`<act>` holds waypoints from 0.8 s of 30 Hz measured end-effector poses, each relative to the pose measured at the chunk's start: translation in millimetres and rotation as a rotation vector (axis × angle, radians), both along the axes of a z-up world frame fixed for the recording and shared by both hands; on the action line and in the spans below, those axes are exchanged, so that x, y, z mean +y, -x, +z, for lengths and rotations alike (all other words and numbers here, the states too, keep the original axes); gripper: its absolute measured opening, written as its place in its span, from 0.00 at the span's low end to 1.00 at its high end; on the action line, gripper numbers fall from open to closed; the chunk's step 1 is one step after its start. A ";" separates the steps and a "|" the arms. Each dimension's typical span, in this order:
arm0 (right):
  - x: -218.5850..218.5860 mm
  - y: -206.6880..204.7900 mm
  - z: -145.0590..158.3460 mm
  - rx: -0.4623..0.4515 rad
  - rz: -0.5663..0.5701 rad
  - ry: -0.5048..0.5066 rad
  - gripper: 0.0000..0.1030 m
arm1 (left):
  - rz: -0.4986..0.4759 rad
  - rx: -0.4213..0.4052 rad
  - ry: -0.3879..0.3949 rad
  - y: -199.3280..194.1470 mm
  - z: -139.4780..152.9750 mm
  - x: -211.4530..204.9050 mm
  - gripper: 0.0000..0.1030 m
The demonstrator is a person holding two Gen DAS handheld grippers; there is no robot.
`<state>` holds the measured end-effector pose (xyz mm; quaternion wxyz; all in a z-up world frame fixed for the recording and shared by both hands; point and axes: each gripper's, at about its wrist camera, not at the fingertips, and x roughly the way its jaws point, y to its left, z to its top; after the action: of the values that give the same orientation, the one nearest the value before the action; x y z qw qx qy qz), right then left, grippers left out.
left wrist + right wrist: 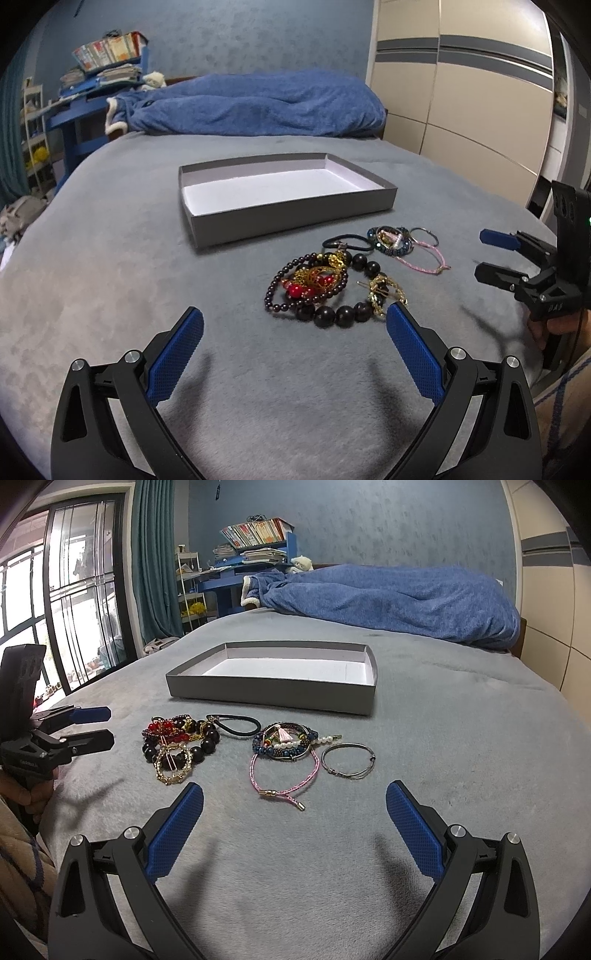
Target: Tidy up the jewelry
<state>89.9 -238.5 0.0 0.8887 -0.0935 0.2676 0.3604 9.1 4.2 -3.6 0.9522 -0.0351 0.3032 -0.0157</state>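
A pile of jewelry lies on the grey bed in front of an empty grey box [295,218] [273,698]. It holds a large dark bead bracelet [341,314] [207,744], a red and gold piece [310,282], a gold ring brooch [173,764], a black hair tie [347,242] [236,725], a blue bead bundle [284,744], a pink cord bracelet [424,264] [284,779] and a silver bangle [347,760]. My left gripper [295,325] [105,725] is open and empty, just short of the dark beads. My right gripper [295,801] [487,254] is open and empty, just short of the pink cord.
A blue blanket [251,103] is heaped at the head of the bed. A blue desk with books [103,70] stands at the back left. A wardrobe [461,92] lines the right. A window [74,590] and curtain are at the left.
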 end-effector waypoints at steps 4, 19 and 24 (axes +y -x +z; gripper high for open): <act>0.8 -0.5 -1.2 0.008 0.002 -0.004 0.95 | -0.037 -0.016 0.010 1.1 0.5 -0.5 0.95; 0.7 -0.9 -2.8 0.018 -0.001 -0.004 0.95 | -0.051 -0.006 0.041 1.2 -0.2 5.3 0.95; -0.1 -1.4 -2.3 0.021 -0.003 -0.003 0.95 | -0.051 -0.010 0.038 1.9 -0.3 5.8 0.95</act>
<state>91.3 -238.6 -2.2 0.8866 -0.0881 0.2763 0.3604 7.3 10.1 -3.8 0.9521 -0.0452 0.2990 -0.0459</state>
